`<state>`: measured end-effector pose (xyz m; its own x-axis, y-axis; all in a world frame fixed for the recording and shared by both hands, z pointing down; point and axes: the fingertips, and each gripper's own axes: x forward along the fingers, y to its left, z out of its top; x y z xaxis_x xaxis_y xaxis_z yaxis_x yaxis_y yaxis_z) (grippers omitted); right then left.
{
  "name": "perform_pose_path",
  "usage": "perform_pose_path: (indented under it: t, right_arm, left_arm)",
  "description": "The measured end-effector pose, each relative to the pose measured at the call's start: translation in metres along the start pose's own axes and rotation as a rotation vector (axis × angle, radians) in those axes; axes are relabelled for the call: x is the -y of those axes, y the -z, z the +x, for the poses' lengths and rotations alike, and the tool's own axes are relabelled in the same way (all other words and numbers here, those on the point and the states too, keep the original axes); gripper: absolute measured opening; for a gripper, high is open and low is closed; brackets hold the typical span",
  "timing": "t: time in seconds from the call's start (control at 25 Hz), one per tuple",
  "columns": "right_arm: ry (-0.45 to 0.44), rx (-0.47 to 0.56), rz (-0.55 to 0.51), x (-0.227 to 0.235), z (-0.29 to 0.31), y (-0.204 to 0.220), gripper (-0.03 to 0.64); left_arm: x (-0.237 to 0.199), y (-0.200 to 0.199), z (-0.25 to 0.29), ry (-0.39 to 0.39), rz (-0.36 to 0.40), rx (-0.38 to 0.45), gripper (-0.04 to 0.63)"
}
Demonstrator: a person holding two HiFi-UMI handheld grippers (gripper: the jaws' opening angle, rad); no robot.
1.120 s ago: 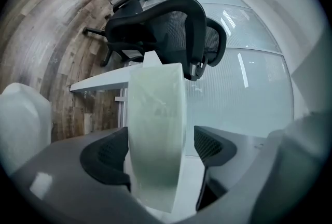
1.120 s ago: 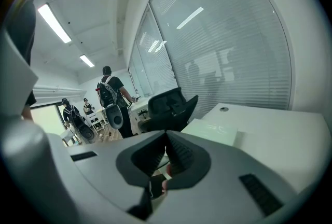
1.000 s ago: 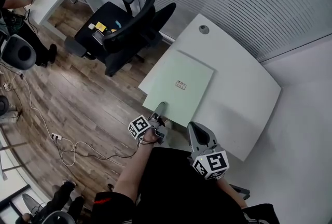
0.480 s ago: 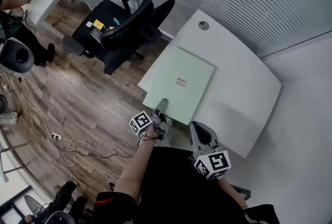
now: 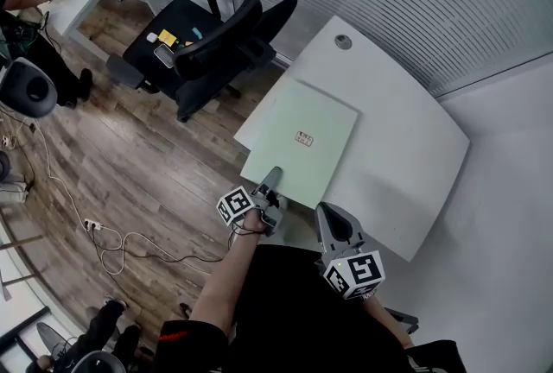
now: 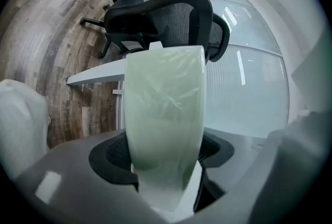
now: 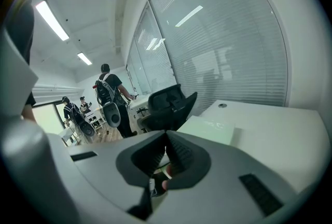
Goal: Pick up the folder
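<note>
Left gripper (image 5: 270,179) is closing, its jaws apart around the near corner of the pale green folder (image 5: 315,116), which lies on the white desk (image 5: 397,164), overhanging its edge, long axis running away from the gripper toward the blinds (image 5: 389,0). Right gripper (image 5: 325,211), jaws pressed together and empty, hangs short of the desk. Only the head view shows the folder's centre label (image 5: 303,139); the left gripper view sees just its near end

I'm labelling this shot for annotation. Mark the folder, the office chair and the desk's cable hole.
folder (image 5: 298,157), head view, bare green cover just below its label.
office chair (image 5: 226,41), head view, black backrest.
cable hole (image 5: 343,41), head view, its round cap.
</note>
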<state>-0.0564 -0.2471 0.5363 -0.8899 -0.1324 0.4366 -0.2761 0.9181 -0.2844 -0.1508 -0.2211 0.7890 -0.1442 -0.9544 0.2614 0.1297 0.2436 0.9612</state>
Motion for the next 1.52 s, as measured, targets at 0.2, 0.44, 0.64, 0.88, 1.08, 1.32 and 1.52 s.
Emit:
perform_pose_path:
  t: [0.2, 0.44, 0.64, 0.88, 1.08, 1.32, 1.52]
  right_arm:
    - [-0.012, -0.005, -0.014, -0.008, -0.002, 0.003, 0.0]
    - [-0.025, -0.002, -0.021, -0.01, 0.002, 0.003, 0.0]
    - [-0.039, 0.002, -0.025, -0.015, 0.005, 0.001, 0.0]
    - [-0.051, 0.008, -0.01, -0.017, 0.007, 0.0, 0.0]
    - [-0.055, 0.017, -0.011, -0.017, 0.004, 0.0, 0.0]
    - [-0.041, 0.049, -0.006, -0.015, -0.001, -0.007, 0.0]
    - [-0.029, 0.077, 0.01, -0.016, -0.004, -0.013, 0.0]
  left_arm:
    - [-0.001, 0.005, -0.014, 0.02, 0.005, -0.016, 0.324]
    - [0.003, 0.01, -0.02, 0.035, 0.028, -0.065, 0.31]
    - [0.022, 0.02, -0.023, 0.059, 0.097, -0.14, 0.299]
    - [0.038, 0.038, -0.027, 0.083, 0.137, -0.204, 0.288]
    - [0.058, 0.043, -0.036, 0.122, 0.175, -0.225, 0.287]
    - [0.09, 0.048, -0.046, 0.157, 0.198, -0.241, 0.287]
    - [0.117, 0.05, -0.056, 0.177, 0.181, -0.25, 0.287]
